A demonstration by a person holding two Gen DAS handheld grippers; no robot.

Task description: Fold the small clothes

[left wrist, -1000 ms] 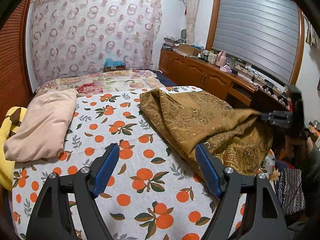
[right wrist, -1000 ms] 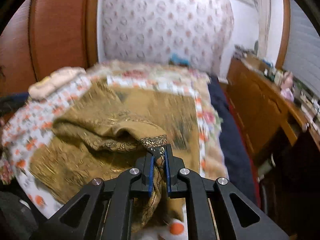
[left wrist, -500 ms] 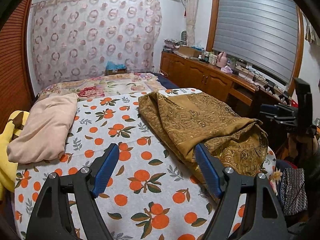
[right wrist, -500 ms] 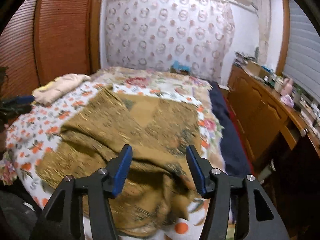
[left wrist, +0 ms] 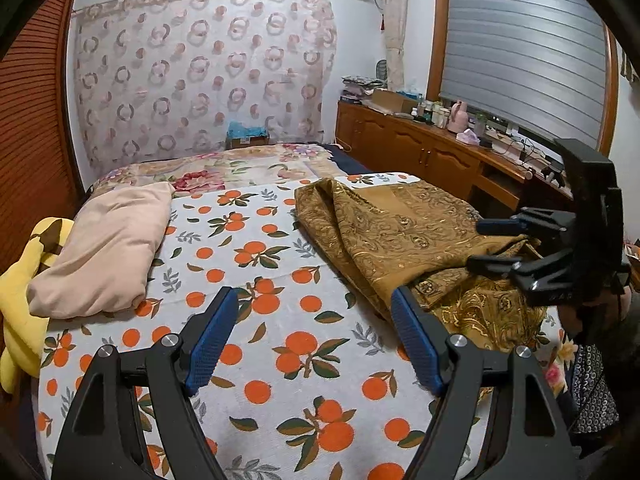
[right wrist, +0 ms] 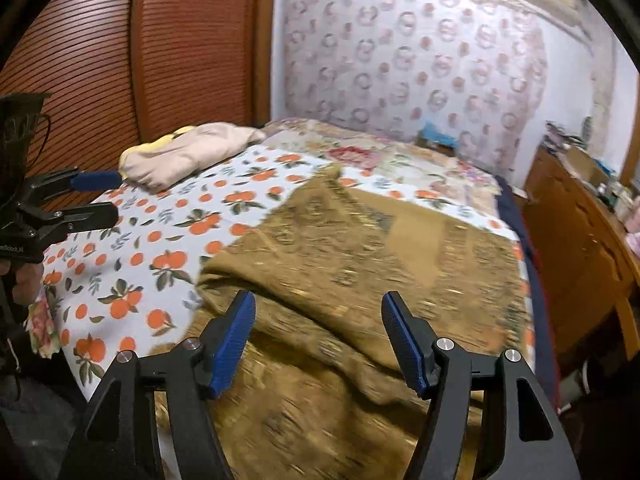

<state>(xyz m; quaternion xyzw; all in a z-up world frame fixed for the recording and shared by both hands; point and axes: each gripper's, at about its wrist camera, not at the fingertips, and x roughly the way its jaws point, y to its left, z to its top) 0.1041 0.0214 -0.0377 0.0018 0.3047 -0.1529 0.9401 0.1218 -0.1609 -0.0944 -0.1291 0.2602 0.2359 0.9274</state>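
Note:
A gold-brown patterned cloth (left wrist: 404, 240) lies rumpled on the right side of the bed; it also shows in the right wrist view (right wrist: 360, 280), blurred. My left gripper (left wrist: 314, 340) is open and empty over the orange-print sheet (left wrist: 256, 320), left of the cloth. My right gripper (right wrist: 318, 340) is open and empty just above the cloth's near part. It shows in the left wrist view (left wrist: 496, 242) at the cloth's right edge. The left gripper shows in the right wrist view (right wrist: 100, 196), left of the cloth.
A folded pink garment (left wrist: 104, 248) lies on the bed's left, with a yellow cloth (left wrist: 20, 300) beside it. A wooden sideboard (left wrist: 440, 156) with clutter runs along the right wall. A wooden slatted door (right wrist: 100, 60) stands on the left.
My right gripper was shut on the cloth's edge, holding it up; it opened, the cloth dropped onto the bed, and the gripper swung left. My left gripper stayed open and barely moved.

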